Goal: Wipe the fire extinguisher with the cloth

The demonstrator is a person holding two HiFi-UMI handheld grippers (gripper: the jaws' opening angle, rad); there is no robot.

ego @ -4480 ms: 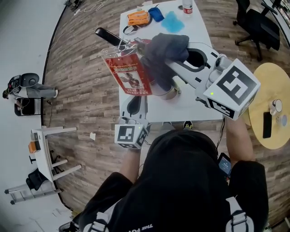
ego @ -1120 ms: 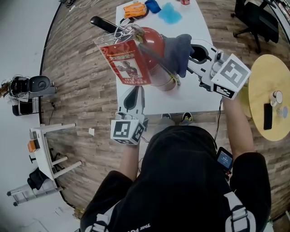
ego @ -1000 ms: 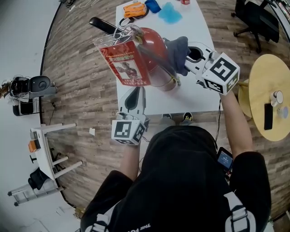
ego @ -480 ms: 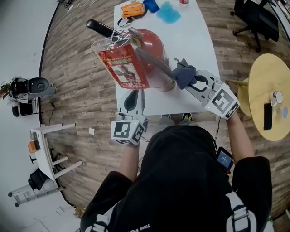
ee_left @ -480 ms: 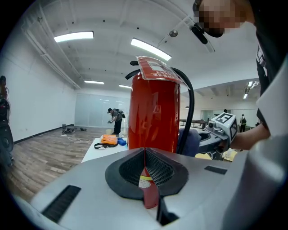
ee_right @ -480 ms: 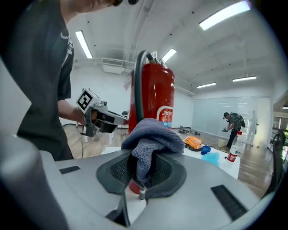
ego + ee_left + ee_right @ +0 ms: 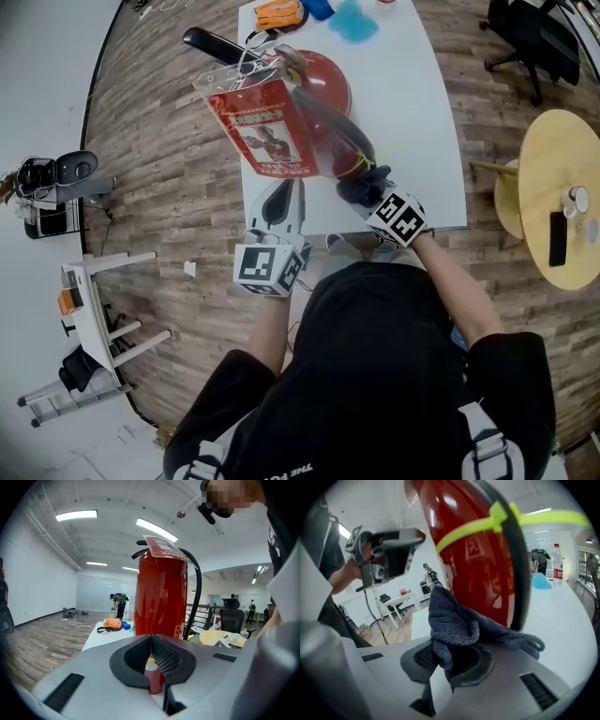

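Observation:
The red fire extinguisher (image 7: 323, 84) stands on the white table (image 7: 408, 94), with a red tag (image 7: 267, 131) hanging from its top and a black hose (image 7: 342, 136) down its side. A dark grey cloth (image 7: 361, 183) is pressed low against the cylinder, near the table's front edge; my right gripper (image 7: 367, 192) is shut on it. In the right gripper view the cloth (image 7: 459, 630) bunches between the jaws against the red body (image 7: 473, 550), under a yellow tie (image 7: 487, 524). My left gripper (image 7: 278, 208) points at the extinguisher's base (image 7: 161, 602), jaws together, a red sliver showing behind them.
An orange item (image 7: 281, 13) and a blue item (image 7: 354, 21) lie at the table's far end. A water bottle (image 7: 556, 557) stands there too. A round yellow table (image 7: 553, 187) with a phone and an office chair (image 7: 534, 47) are on the right.
My right gripper has carried the cloth from the extinguisher's upper right side down and toward me, to its lower part near the table's front edge. The left gripper has stayed put.

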